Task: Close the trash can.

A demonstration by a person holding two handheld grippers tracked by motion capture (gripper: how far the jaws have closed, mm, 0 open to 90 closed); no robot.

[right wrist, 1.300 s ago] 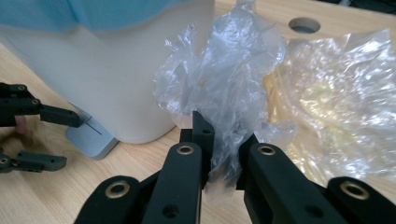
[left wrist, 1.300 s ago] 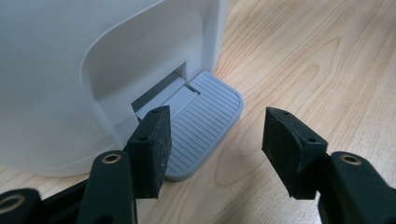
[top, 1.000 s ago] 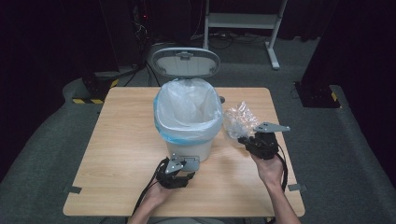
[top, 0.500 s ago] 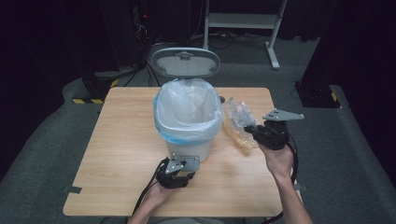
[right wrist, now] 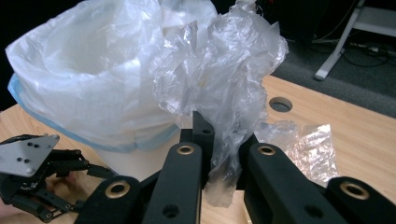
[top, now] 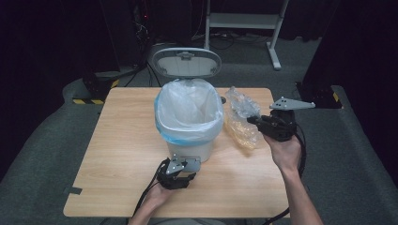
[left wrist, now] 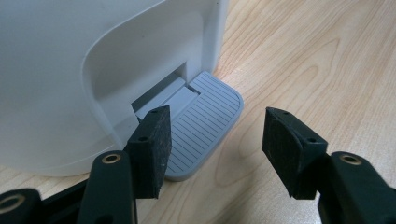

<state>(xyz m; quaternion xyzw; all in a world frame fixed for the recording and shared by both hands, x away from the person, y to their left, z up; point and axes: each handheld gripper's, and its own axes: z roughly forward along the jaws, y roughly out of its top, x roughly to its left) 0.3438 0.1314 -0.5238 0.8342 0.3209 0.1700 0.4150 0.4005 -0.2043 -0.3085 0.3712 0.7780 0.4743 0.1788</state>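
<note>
A white pedal bin (top: 187, 117) with a white liner stands mid-table, its lid (top: 187, 62) raised. My left gripper (top: 177, 174) sits low at the bin's front. In the left gripper view its jaws (left wrist: 219, 135) stand apart with nothing pinched, and the left pad rests on the grey ribbed pedal (left wrist: 201, 126). To the right of the bin, my right gripper (top: 256, 121) is shut on a crumpled clear plastic bag (top: 241, 117). The bag (right wrist: 229, 79) hangs in the air beside the liner's rim, bunched between the jaws (right wrist: 223, 135).
The wooden table (top: 122, 140) has a round cable hole (right wrist: 280, 103) near its far right corner. Another piece of clear wrap (right wrist: 308, 144) lies on the table to the right of the bin. Dark floor and a white stand lie beyond the table.
My right gripper has risen with the plastic bag, lifting it off the table to about the bin's rim. The left gripper stayed at the pedal.
</note>
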